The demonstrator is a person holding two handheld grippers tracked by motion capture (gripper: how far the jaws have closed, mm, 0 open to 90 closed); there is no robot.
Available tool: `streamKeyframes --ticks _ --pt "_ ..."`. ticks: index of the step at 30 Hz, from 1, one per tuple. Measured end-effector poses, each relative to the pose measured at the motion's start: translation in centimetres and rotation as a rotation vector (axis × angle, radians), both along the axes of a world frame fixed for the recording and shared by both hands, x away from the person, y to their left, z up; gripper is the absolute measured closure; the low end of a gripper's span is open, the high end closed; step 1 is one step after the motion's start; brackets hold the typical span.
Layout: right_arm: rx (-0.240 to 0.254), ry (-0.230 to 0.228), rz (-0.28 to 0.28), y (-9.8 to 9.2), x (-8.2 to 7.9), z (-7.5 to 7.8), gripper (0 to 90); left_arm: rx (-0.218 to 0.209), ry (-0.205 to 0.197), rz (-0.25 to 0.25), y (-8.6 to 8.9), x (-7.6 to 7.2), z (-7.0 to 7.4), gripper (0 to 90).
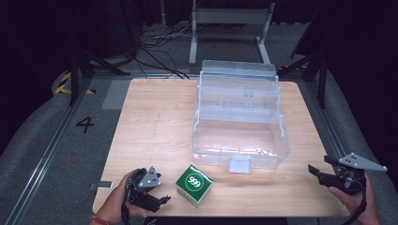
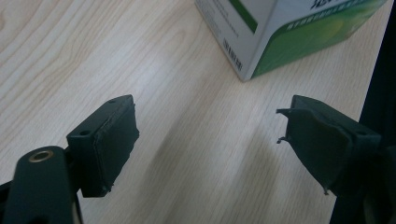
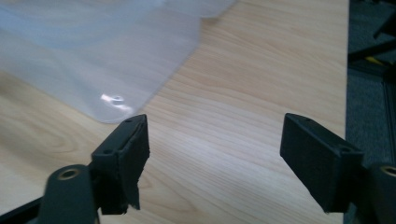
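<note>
My left gripper (image 1: 162, 199) gapes empty beside the green-and-white cardboard box (image 1: 194, 185) near the wooden table's (image 1: 155, 122) front edge; my right gripper (image 1: 315, 172) hangs wide too. Approaching carelessly, I could shove the box off.

On the near left part of the worktop (image 1: 155, 122) you have a green and white box (image 1: 194, 185); its top face carries a white ring with the number "999" inside it. In the left gripper view the same box (image 2: 280, 32) shows small print and a line of characters on its sides, too blurred to read. On the grey floor (image 1: 56, 140) to the far left of the worktop you can read a dark "4" (image 1: 85, 124).
</note>
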State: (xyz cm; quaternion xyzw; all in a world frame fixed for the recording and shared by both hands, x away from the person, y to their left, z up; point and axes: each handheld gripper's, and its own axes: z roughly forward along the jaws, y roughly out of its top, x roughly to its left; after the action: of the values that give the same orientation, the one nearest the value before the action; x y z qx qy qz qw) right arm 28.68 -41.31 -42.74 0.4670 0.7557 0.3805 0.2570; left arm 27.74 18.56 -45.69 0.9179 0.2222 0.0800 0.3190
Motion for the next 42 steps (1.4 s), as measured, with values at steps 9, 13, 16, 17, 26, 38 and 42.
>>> streamKeyframes --ticks 9,13,16,17,26,38,42 --pt "-0.018 -0.037 0.138 4.2 -2.2 3.2 36.2 -0.019 -0.018 -0.026 -2.1 -1.0 0.4 23.8" --pt "0.002 -0.038 0.180 5.2 -3.5 3.1 43.9 -0.041 -0.023 -0.021 -2.8 -0.9 0.7 26.9" --pt "-0.005 -0.055 0.217 6.2 -4.5 3.1 46.4 -0.036 -0.038 -0.020 -3.2 -0.9 0.8 27.8" --pt "0.010 -0.062 0.233 6.5 -4.7 3.1 47.7 -0.036 -0.032 -0.017 -3.3 -0.9 0.8 28.7" --pt "-0.001 -0.041 0.399 11.2 -5.9 2.9 52.8 -0.015 -0.014 -0.009 -4.0 -0.5 0.6 36.8" --pt "-0.049 0.006 0.616 19.5 -4.2 1.0 68.7 0.004 -0.014 -0.021 -5.4 0.0 0.7 46.4" --pt "-0.067 0.014 0.670 22.6 -3.3 0.3 69.9 0.000 0.001 -0.017 -5.6 0.3 0.6 50.8"
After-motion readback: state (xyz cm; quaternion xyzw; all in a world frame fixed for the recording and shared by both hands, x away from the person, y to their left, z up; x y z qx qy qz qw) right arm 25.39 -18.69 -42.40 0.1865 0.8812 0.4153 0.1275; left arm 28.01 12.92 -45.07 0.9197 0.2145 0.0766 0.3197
